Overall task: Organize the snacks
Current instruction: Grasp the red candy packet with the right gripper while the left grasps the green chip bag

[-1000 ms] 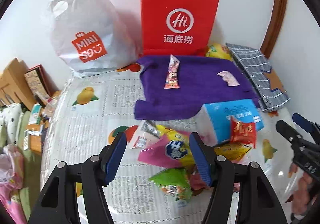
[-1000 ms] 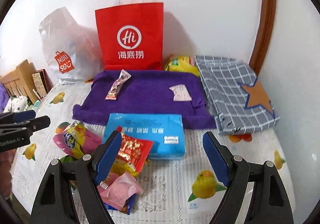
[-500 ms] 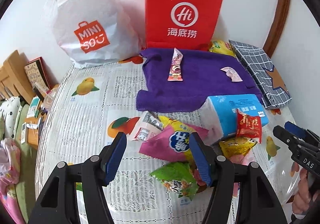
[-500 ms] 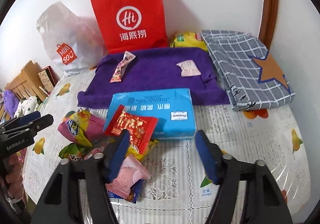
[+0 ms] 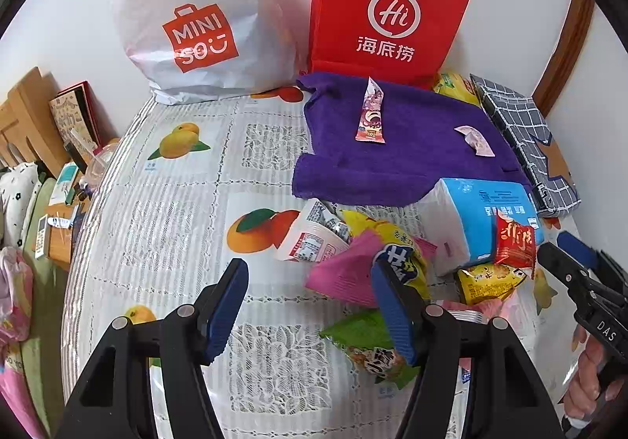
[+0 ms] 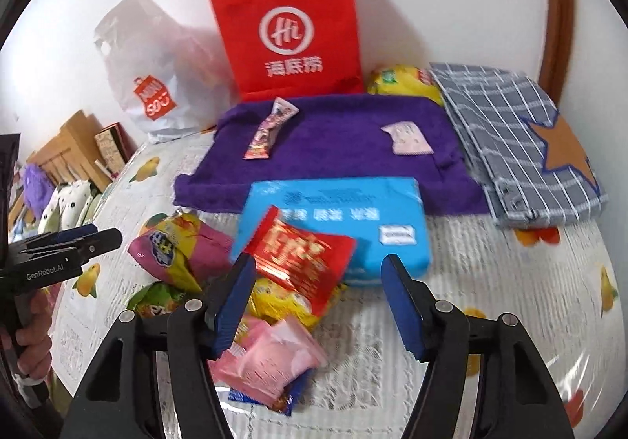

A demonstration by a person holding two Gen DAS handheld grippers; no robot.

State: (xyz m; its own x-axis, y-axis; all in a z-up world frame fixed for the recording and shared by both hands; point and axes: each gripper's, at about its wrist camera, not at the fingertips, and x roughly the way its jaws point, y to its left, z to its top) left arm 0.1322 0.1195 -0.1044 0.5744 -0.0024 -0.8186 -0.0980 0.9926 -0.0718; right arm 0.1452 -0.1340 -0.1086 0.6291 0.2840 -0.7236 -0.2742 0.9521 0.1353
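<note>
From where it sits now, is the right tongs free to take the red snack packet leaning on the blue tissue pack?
Probably yes. The right tongs stand open, empty, just short of the red snack packet, which lies on top of the pile against the blue tissue pack, with nothing over it.

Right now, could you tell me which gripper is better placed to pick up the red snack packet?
Right. The right gripper hangs open just before the red snack packet; the left gripper faces bare tablecloth.
</note>
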